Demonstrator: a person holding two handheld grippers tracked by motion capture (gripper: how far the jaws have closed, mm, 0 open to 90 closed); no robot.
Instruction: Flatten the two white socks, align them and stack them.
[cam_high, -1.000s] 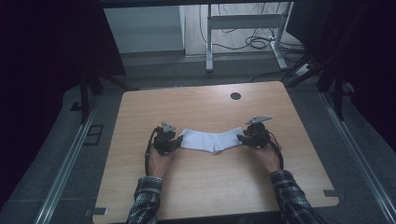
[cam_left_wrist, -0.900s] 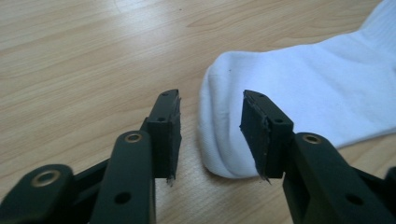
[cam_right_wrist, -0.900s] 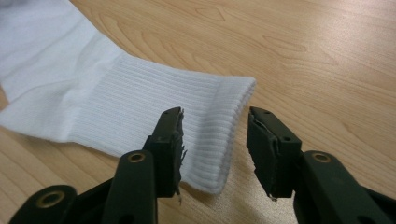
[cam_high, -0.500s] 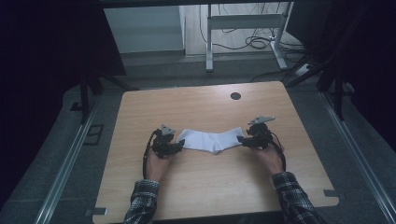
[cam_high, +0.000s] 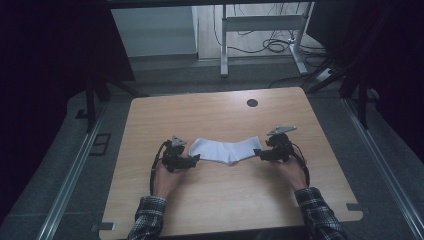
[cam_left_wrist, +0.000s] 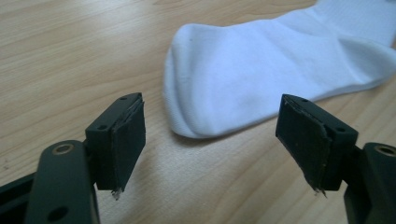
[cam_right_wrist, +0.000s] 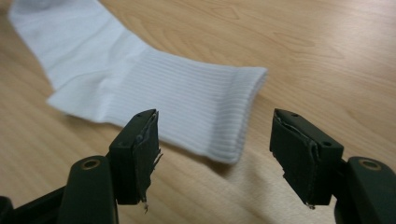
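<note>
A white sock (cam_high: 226, 150) lies flat and stretched sideways on the wooden table (cam_high: 215, 200). My left gripper (cam_high: 196, 159) sits at its toe end and my right gripper (cam_high: 257, 153) at its cuff end. In the left gripper view the rounded toe (cam_left_wrist: 224, 88) rests just beyond my left gripper (cam_left_wrist: 215, 126), untouched by the wide-apart pads. In the right gripper view the ribbed cuff (cam_right_wrist: 196, 102) reaches toward the gap of my right gripper (cam_right_wrist: 219, 140) and touches neither pad. Both sets of jaws have just been opening, and nothing is gripped.
A dark round hole (cam_high: 252, 103) sits near the table's far edge. Bare wood stretches in front of and behind the sock. Past the table stand a metal desk frame (cam_high: 224, 45) and floor cables (cam_high: 272, 46). Dark surroundings flank both sides.
Both grippers' jaws have opened off the sock's ends, and the sock now lies free on the table. The hands have hardly shifted.
</note>
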